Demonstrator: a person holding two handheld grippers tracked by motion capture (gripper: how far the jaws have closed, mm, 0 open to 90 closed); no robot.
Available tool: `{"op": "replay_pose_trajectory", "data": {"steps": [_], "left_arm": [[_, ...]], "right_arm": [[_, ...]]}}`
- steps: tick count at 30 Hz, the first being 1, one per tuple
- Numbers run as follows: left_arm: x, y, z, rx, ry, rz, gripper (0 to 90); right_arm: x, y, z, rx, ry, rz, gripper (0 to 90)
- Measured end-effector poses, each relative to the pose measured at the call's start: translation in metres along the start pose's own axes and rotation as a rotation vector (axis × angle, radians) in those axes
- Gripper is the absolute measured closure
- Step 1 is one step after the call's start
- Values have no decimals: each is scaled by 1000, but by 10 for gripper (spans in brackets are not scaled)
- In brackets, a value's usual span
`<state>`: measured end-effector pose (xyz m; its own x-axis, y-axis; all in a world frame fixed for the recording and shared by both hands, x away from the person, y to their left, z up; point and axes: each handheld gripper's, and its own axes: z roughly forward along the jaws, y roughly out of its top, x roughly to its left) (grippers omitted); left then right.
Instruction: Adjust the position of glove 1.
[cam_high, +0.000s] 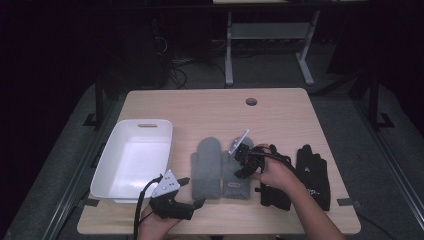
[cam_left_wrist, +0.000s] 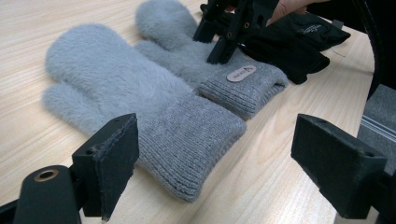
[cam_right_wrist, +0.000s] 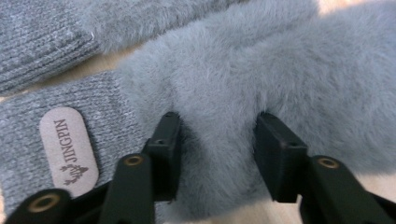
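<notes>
Two fluffy grey mittens lie side by side on the wooden table. The left mitten (cam_high: 206, 167) (cam_left_wrist: 121, 88) lies free. My right gripper (cam_high: 242, 160) (cam_right_wrist: 217, 140) is down on the right mitten (cam_high: 237, 184) (cam_right_wrist: 280, 70), just past its knit cuff and tan label (cam_right_wrist: 69, 149). Its jaws stand partly apart, tips sunk in the fur with a hump of fur between them. My left gripper (cam_high: 192, 192) (cam_left_wrist: 219, 158) hovers open near the front edge, facing the left mitten's cuff with nothing between its jaws.
A white plastic bin (cam_high: 145, 123) stands at the table's left. Two black gloves (cam_high: 312, 175) (cam_left_wrist: 299, 42) lie to the right of the mittens, partly under the person's right hand. A round cable hole (cam_high: 251, 101) sits near the far edge.
</notes>
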<state>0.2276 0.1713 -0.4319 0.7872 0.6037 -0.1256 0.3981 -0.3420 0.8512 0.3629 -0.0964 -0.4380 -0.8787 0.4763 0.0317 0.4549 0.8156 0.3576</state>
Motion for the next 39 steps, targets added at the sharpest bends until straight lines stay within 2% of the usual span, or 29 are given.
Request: {"op": "replay_pose_trajectory", "data": {"steps": [9,16,21,29,39], "left_arm": [[1,0,0,-4,-1,-9,152],[1,-1,0,-1,-3,-14,154],[1,-1,0,-5,0,-10,155],[-1,0,-2,-3,7,-6,155],[-2,0,-3,-20,11,-4,154]], "right_arm": [[5,-2,-1,3,-7,45,748],[3,-5,-7,-8,21,65,820],[5,-6,-14,-10,32,83,830],[11,-9,-28,-23,21,86,832],[17,-3,-61,-90,13,87,832]]}}
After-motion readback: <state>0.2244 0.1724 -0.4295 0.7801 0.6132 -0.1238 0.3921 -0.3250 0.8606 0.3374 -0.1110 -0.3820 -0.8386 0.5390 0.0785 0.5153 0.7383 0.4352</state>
